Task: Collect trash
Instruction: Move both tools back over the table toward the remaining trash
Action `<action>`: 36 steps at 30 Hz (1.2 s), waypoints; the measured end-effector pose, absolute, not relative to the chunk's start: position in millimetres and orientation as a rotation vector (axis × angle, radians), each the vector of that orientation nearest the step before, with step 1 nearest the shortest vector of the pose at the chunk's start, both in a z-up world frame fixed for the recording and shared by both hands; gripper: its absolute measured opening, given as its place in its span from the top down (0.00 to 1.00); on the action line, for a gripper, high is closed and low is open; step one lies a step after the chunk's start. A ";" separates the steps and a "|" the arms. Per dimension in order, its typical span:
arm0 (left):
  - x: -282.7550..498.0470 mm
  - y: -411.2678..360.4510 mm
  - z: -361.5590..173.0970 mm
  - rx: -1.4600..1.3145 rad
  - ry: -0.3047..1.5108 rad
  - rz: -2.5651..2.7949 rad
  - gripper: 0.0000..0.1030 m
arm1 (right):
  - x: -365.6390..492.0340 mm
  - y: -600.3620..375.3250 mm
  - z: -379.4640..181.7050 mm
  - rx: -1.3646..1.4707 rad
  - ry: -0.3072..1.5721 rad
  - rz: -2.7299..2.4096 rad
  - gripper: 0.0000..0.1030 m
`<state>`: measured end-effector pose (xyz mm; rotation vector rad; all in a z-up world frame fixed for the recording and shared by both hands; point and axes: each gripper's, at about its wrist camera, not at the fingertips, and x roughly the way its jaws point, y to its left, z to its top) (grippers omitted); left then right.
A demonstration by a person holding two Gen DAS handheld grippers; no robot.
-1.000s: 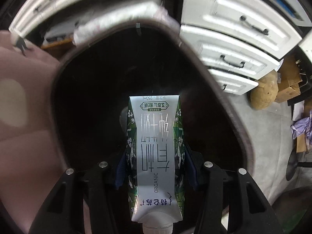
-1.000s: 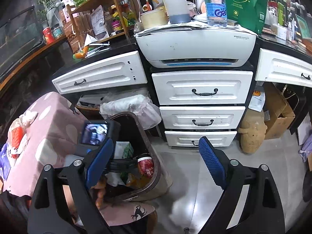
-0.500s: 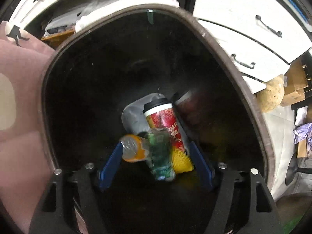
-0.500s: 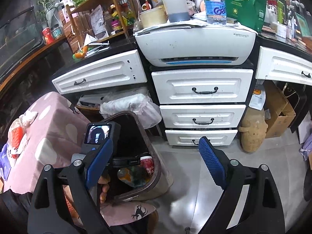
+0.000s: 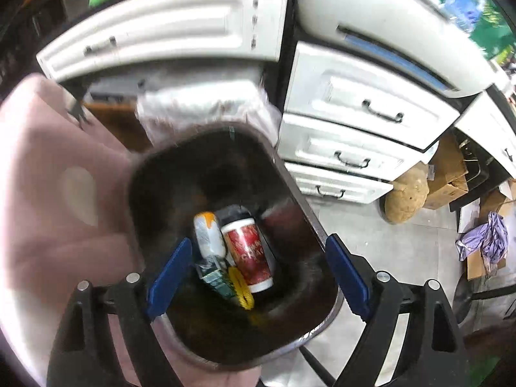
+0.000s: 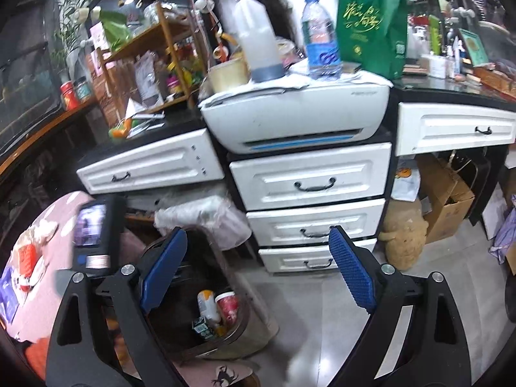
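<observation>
1. My left gripper (image 5: 258, 274) hangs over the trash bin (image 5: 309, 222), jaws opening with nothing between them; the green milk carton (image 5: 214, 279) lies inside beside a red cup (image 5: 248, 251).
2. My right gripper (image 6: 258, 274) gapes empty (it could clip the bin rim).
3. Trash remains on the pink table (image 6: 48, 251); I risk missing it.

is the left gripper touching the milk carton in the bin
Apart. The left wrist view shows the left gripper with jaws opening and nothing between them, while the milk carton lies far below at the bottom of the bin.
</observation>
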<state>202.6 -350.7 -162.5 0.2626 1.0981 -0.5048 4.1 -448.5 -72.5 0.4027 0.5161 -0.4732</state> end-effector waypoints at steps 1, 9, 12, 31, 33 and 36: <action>198.0 -346.7 -153.0 0.268 1.076 -0.520 0.19 | 2.4 -450.7 -71.2 0.409 0.513 -0.475 0.13; 162.6 -300.4 -87.9 0.236 0.941 -0.640 0.11 | 7.2 -440.5 -65.4 0.384 0.514 -0.424 0.13; 149.1 -275.2 -70.7 0.267 0.864 -0.655 0.09 | 10.1 -429.9 -61.8 0.347 0.517 -0.400 0.13; 149.7 -11.0 -45.4 0.188 0.716 -0.248 0.09 | 70.5 -296.8 -70.3 0.100 0.726 0.081 0.10; 156.8 20.2 -43.6 0.158 0.722 -0.173 0.12 | 77.7 -279.7 -70.5 0.078 0.742 0.124 0.10; 165.2 61.2 -38.2 0.138 0.715 -0.100 0.14 | 86.5 -261.0 -69.9 0.043 0.756 0.159 0.10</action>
